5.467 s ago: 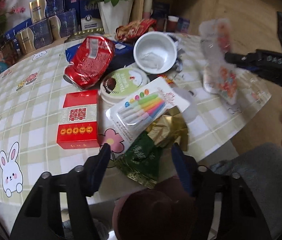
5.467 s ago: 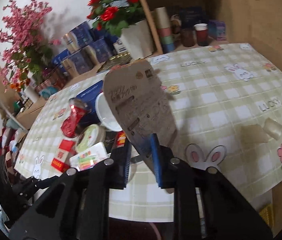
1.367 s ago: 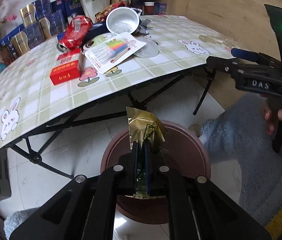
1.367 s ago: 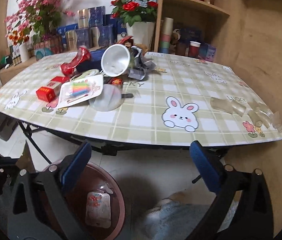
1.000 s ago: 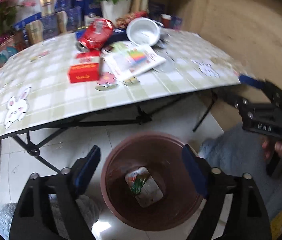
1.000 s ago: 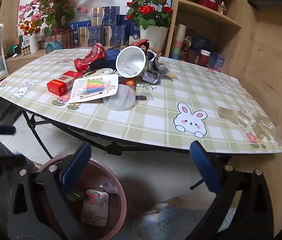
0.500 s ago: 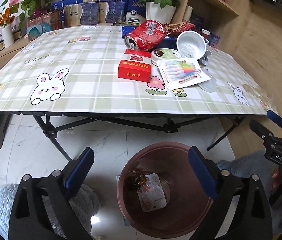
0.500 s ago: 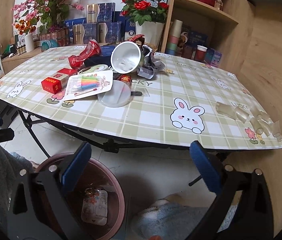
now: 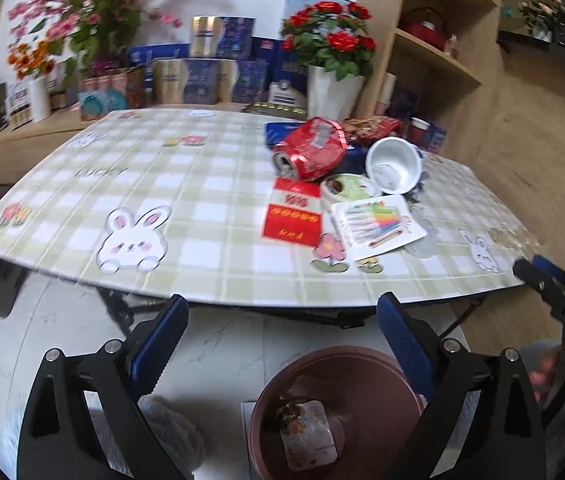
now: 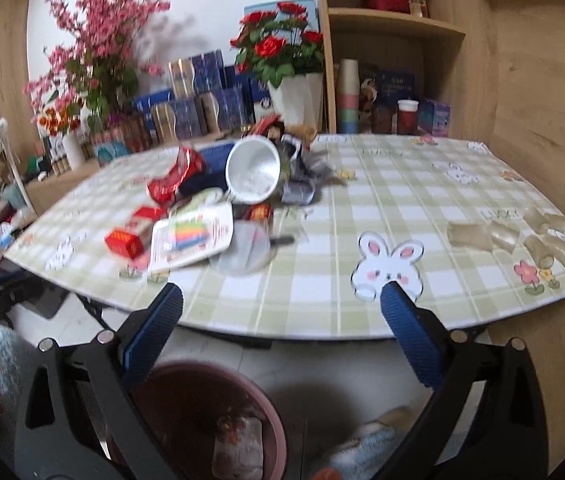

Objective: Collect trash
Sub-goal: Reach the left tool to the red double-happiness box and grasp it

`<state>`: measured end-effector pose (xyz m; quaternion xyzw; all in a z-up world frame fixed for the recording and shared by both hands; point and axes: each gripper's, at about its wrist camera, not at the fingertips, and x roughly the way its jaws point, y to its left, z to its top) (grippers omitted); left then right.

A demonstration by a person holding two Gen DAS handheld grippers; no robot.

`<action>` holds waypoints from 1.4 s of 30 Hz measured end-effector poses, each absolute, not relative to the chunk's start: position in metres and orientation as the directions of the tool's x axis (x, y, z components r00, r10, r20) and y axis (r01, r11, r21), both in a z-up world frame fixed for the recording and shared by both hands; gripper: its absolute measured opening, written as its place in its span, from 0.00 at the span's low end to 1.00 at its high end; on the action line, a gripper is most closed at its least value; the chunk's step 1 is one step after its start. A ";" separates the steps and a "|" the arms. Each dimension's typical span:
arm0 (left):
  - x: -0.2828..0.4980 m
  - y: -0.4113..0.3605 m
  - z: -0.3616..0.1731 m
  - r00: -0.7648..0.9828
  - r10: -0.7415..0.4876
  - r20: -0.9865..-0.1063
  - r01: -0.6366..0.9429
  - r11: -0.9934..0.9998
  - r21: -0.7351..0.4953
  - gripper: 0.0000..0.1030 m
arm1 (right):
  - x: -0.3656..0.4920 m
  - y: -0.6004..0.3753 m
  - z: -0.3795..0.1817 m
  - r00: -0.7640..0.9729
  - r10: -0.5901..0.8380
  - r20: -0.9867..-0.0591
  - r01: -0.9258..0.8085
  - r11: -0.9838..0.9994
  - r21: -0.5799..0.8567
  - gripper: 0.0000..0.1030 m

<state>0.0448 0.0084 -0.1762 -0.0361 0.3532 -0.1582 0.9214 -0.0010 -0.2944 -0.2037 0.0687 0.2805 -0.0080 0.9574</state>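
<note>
A brown bin (image 9: 362,380) stands on the floor in front of the table, with a clear packet (image 9: 308,434) and a wrapper in it; it also shows in the right wrist view (image 10: 210,384). On the table lie a crushed red can (image 9: 310,148), a red box (image 9: 294,214), a candle card (image 9: 378,226), a round lid (image 9: 348,186) and a white bowl (image 9: 394,164). My left gripper (image 9: 280,326) is open and empty, low before the table edge. My right gripper (image 10: 280,318) is open and empty, above the bin.
The checked tablecloth (image 9: 162,184) covers a folding table. Boxes, flower vases (image 9: 332,88) and shelves stand behind it. Clear tape pieces (image 10: 522,232) lie at the right edge. A flat clear lid (image 10: 244,250) lies by the card. A grey rug (image 9: 162,436) lies on the floor.
My left gripper let the green-gold wrapper fall into the bin, opened and rose to face the table. My right gripper has moved closer to the table edge.
</note>
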 end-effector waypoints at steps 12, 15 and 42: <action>0.117 -0.007 -0.164 0.652 -0.318 -0.689 0.301 0.942 -0.150 0.90 | 0.048 -0.303 -0.198 0.824 0.065 -0.563 0.007 0.992 0.125 0.95; 0.137 -0.021 -0.168 0.627 -0.311 -0.714 0.332 0.936 -0.115 0.90 | 0.063 -0.297 -0.207 0.792 0.045 -0.609 0.011 0.996 0.088 0.95; 0.197 0.002 -0.209 0.596 -0.274 -0.755 0.233 0.958 -0.165 0.52 | 0.149 -0.226 -0.223 0.708 0.228 -0.669 -0.196 0.973 0.124 0.95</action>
